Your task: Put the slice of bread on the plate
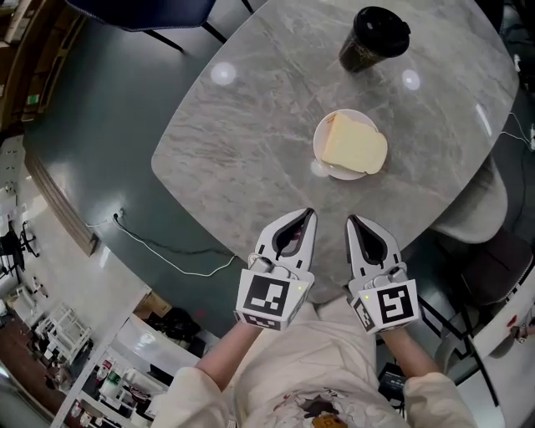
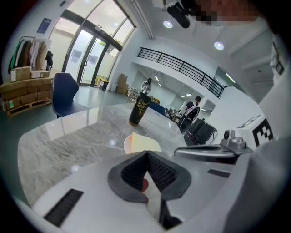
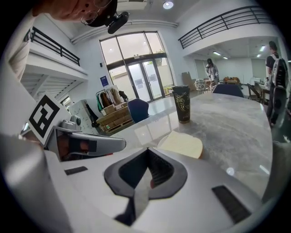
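Bread comes to one slice, pale yellow, and it lies on the one white plate, with its right corner hanging over the plate's right rim. One dark cup with a lid stands upright on the far side of the table, well apart from the plate. Two grippers show at the near edge. The left gripper has its jaws together at the tips with nothing between them, as its own view confirms. The right gripper is also closed tip to tip and holds nothing. Both point toward the plate and are apart from it, their tips over the table's near rim and their marker cubes back over the person's lap. They sit side by side, near each other but not touching

From the left gripper view the slice shows just past the closed tips, with the cup behind it. A broad stretch of bare marble spreads left of the plate up to the rounded rim. The plate itself sits near the near edge. Off the table, one blue chair stands at the far left, and one white cable trails across the dark floor
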Demonstrator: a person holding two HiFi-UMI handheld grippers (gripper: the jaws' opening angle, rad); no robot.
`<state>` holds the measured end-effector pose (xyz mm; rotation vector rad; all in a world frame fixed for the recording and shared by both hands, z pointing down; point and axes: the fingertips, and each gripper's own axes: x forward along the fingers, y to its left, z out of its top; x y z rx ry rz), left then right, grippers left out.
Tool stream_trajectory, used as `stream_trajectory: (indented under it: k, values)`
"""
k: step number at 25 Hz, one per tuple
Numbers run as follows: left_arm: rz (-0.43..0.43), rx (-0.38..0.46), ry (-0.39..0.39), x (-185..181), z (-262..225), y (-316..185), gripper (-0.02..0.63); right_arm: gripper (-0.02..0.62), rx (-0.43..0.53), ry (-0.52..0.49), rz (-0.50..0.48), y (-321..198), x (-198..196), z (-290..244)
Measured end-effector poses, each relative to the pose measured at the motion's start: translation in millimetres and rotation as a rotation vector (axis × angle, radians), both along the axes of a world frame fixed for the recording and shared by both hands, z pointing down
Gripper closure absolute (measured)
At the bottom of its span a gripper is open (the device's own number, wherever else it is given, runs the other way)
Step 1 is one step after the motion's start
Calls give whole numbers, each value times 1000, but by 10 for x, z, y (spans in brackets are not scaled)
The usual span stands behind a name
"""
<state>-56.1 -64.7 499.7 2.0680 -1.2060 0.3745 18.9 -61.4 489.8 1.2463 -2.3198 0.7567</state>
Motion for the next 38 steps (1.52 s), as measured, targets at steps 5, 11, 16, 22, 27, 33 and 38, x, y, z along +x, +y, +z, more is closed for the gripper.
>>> stream_trajectory:
  k: [5, 11, 16, 22, 27, 33, 38]
  values:
    - [48, 50, -42, -113, -231, 182, 595, 592, 28, 20, 30, 172, -120, -208]
    - [74, 91, -5, -170, -458, 338, 595, 592, 83, 46, 79, 257, -135, -456]
    - [101, 81, 25, -252, -561, 516, 596, 592, 122, 57, 128, 344, -66, -669]
    - [65, 46, 13, -310, -648, 710, 595, 592, 116, 55, 134, 545, 120, -763]
    - [-28, 61, 6, -240, -919, 792, 595, 592, 130, 4, 116, 688, 260, -942]
    - [-58, 69, -5, 104, -1239, 1109, 596, 592, 126, -101, 149, 1010, 577, -1265]
    - [-50, 105, -10, 477, -1496, 1406, 596, 592, 138, -205, 191, 1254, 855, -1627]
